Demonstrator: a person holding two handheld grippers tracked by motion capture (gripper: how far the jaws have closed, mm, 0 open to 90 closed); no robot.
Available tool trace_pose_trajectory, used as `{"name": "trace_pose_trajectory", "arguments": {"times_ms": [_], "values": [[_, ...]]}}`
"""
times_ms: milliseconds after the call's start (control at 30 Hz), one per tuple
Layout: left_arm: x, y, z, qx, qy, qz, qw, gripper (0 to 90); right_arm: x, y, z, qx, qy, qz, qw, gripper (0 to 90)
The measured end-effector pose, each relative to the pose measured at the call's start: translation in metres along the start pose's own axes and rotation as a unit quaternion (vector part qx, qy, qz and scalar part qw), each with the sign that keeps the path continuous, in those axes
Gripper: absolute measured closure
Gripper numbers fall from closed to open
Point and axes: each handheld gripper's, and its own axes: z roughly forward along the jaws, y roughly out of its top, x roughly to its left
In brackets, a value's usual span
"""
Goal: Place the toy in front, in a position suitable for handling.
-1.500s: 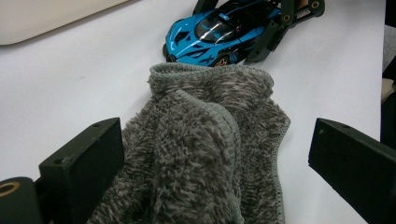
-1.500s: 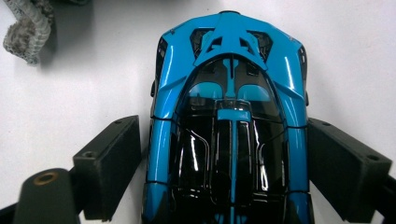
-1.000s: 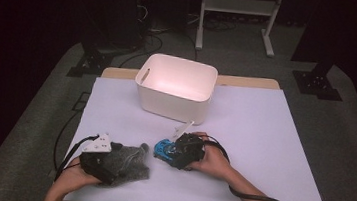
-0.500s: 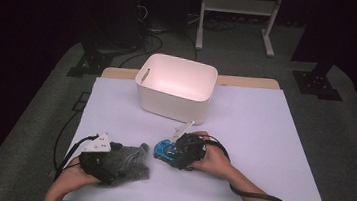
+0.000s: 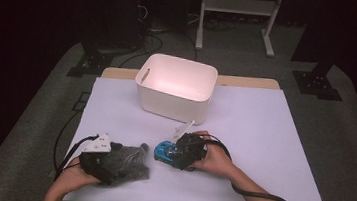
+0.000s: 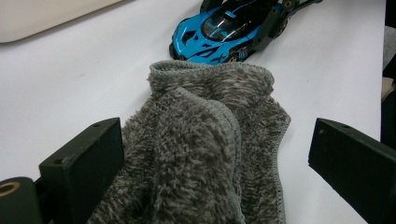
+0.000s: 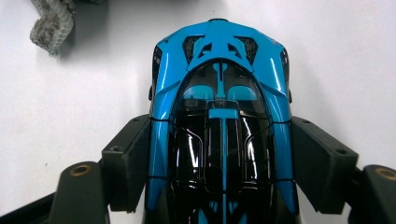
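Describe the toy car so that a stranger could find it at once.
On the white table, look in front of the white bin, near the front edge. The toy car sits between the right hand-held gripper's jaws, beside a grey cloth. It alone is glossy blue and black.

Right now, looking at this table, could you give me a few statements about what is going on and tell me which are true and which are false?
1. The right gripper has its jaws on the two sides of the blue toy car. True.
2. The grey cloth lies inside the white bin. False: it lies on the table, between the open jaws of the left gripper.
3. The car is red. False: it is blue and black.
4. The white bin stands farther from the person than the car and the cloth. True.
5. The car's nose points toward the cloth. True.
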Motion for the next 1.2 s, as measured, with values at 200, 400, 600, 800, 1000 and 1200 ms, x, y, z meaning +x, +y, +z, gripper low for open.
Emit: {"name": "trace_pose_trajectory", "arguments": {"times_ms": [200, 400, 600, 800, 1000, 1200], "values": [[0.000, -0.001, 0.000, 0.000, 0.000, -0.001, 1.0000, 2.7, -0.001, 0.000, -0.001, -0.003, 0.004, 0.000, 1.0000, 26.7], [0.001, 0.000, 0.000, -0.001, 0.002, -0.001, 1.0000, 2.7, -0.001, 0.001, -0.004, -0.002, 0.008, -0.001, 1.0000, 26.8], [0.000, 0.000, 0.001, 0.000, -0.001, -0.001, 1.0000, 2.7, 0.000, -0.002, -0.005, -0.003, 0.004, -0.004, 1.0000, 26.7], [0.000, -0.001, 0.000, -0.001, 0.001, -0.002, 1.0000, 2.7, 0.003, -0.006, -0.001, -0.013, 0.000, -0.006, 0.9999, 25.9], [0.001, -0.002, 0.000, 0.002, 0.000, -0.002, 1.0000, 2.6, 0.004, -0.011, -0.002, -0.015, 0.001, -0.007, 0.9999, 21.2], [0.001, -0.001, 0.000, 0.000, 0.001, -0.003, 1.0000, 2.7, 0.005, -0.019, -0.002, -0.022, -0.004, -0.001, 0.9997, 24.1]]}}
